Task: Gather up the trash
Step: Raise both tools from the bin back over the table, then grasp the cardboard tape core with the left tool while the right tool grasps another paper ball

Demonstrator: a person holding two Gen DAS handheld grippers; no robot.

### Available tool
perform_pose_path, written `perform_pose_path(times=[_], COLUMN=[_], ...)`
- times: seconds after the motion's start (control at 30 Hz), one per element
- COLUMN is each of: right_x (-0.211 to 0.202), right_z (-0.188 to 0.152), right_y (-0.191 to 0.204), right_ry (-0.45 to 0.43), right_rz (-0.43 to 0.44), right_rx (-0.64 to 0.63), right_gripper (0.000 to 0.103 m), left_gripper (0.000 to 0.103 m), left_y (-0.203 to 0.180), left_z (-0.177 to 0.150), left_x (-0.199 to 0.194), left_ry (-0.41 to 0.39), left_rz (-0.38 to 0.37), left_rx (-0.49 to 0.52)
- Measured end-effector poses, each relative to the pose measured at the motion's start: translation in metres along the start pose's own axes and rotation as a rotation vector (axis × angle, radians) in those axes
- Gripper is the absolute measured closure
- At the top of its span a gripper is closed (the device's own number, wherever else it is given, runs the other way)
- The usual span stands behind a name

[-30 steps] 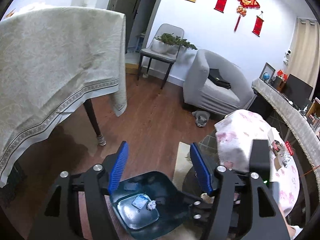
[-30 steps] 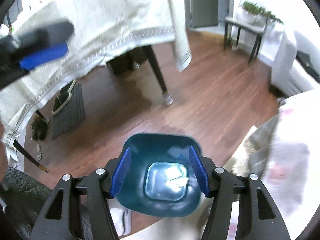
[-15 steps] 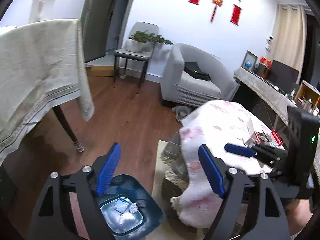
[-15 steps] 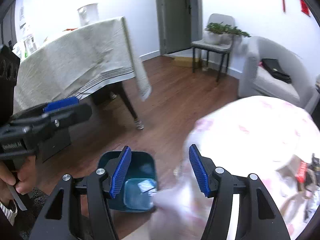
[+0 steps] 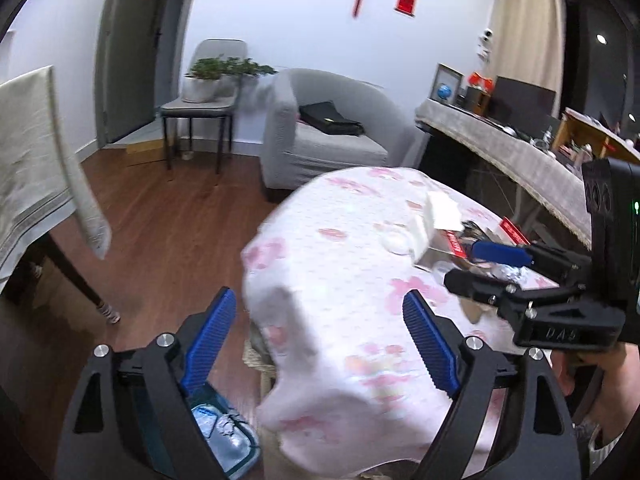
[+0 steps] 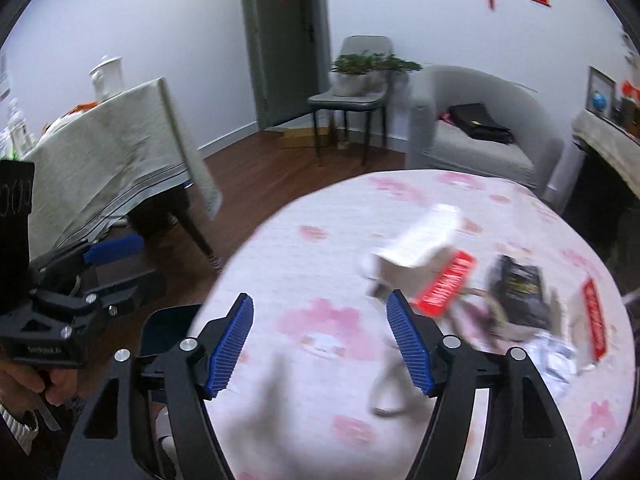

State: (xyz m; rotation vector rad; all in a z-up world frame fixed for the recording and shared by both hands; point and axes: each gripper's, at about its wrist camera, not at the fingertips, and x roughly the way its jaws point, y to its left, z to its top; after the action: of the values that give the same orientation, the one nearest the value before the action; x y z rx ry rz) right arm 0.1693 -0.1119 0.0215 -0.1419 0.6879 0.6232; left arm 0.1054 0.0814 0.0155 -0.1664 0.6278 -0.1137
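A round table with a pink-flowered cloth [image 6: 328, 264] carries a heap of trash at its right: a white carton [image 6: 420, 240], a red wrapper [image 6: 446, 284], a black packet [image 6: 520, 292] and crumpled paper [image 6: 556, 356]. The heap also shows in the left wrist view [image 5: 452, 232]. A dark teal bin [image 5: 224, 432] with scraps inside stands on the floor left of the table; its rim shows in the right wrist view [image 6: 168, 328]. My right gripper [image 6: 320, 344] is open and empty above the table, left of the heap. My left gripper [image 5: 320, 344] is open and empty over the table's left edge.
A larger table with a beige cloth [image 6: 120, 160] stands to the left over wooden floor [image 5: 168, 232]. A grey armchair [image 5: 328, 136] and a chair with a potted plant [image 5: 208, 88] stand at the back. A long sideboard [image 5: 520, 156] runs along the right.
Both grippers have risen from over the bin and swung right, toward the round table. The bin has dropped to the lower left of both views. Both stay open and empty.
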Motion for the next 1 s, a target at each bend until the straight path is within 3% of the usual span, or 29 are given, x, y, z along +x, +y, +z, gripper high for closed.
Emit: perform_pose_path(times=[0.37, 0.6, 1.0], right_x=[-0.03, -0.044, -0.053], right_z=[-0.028, -0.04, -0.056], right_y=[-0.073, -0.101, -0.127], right_ry=[-0.013, -0.018, -0.004], right_rz=[-0.08, -0.099, -0.086], right_rx=[0.096, 0.139, 0.182], right_gripper=[0.031, 0.031, 0.031], left_gripper=[0.015, 0.021, 0.038], left_y=[-0.073, -0.11, -0.149], left_z=[-0.008, -0.014, -0.018], left_x=[0.044, 0.067, 0.101], left_ry=[0.051, 0.095, 0.192], left_rz=[-0.101, -0.155, -0.14], left_rx=[0.099, 0.156, 0.234])
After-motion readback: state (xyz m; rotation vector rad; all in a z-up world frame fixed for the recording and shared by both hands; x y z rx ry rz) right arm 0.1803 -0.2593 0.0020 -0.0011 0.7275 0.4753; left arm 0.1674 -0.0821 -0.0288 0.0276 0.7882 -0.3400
